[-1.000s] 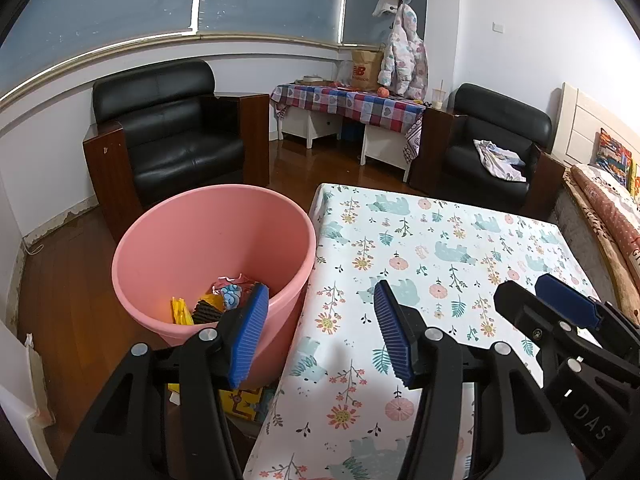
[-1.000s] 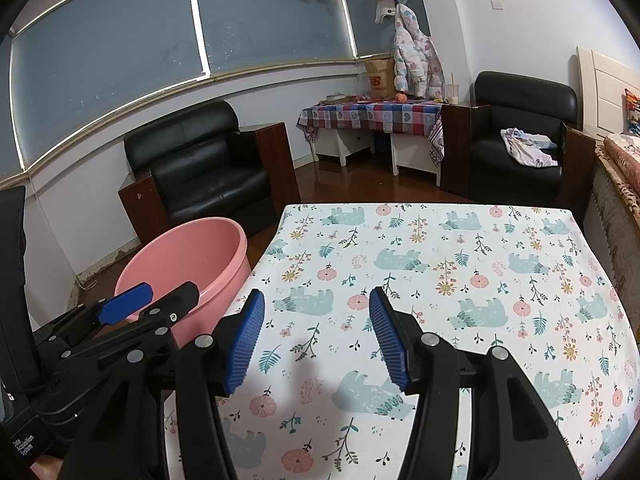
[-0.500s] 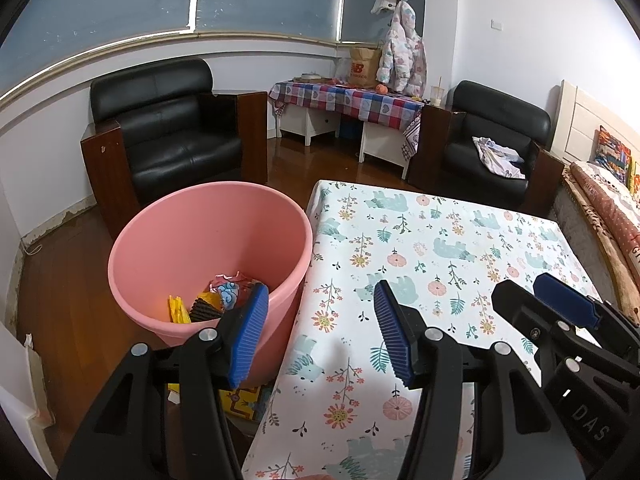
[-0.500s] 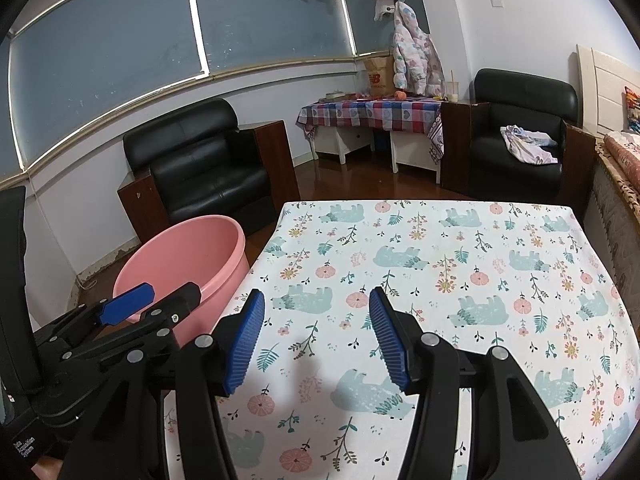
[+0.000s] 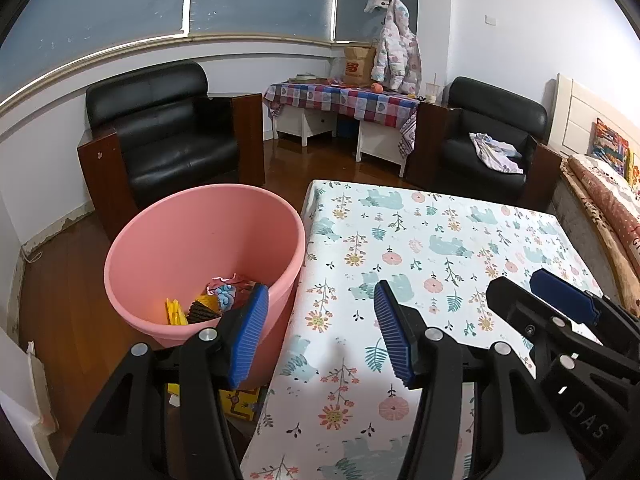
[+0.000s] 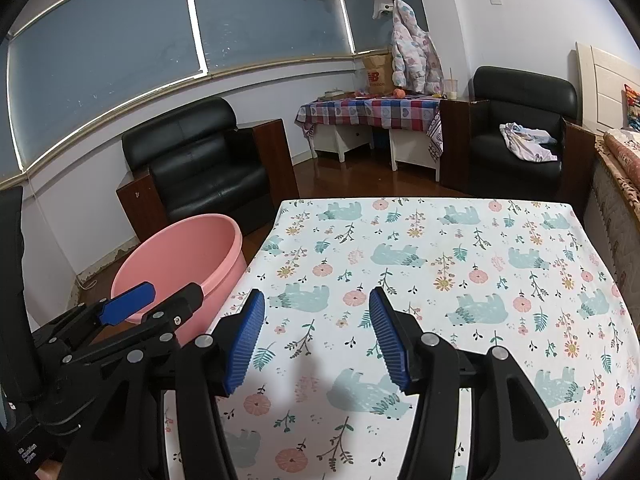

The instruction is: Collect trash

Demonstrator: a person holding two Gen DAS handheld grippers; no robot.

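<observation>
While both tongs are hanging released and empty over the tabletop's [image 6: 440, 248] near edge, the left tongs [image 5: 318, 332] are sitting nearer its left edge, the right tongs [image 6: 316, 338] just beside them. No trash is showing on the tabletop; the trash [image 5: 216, 296] is lying in the bin [image 5: 160, 240] off the left edge, so collection looks finished.
</observation>
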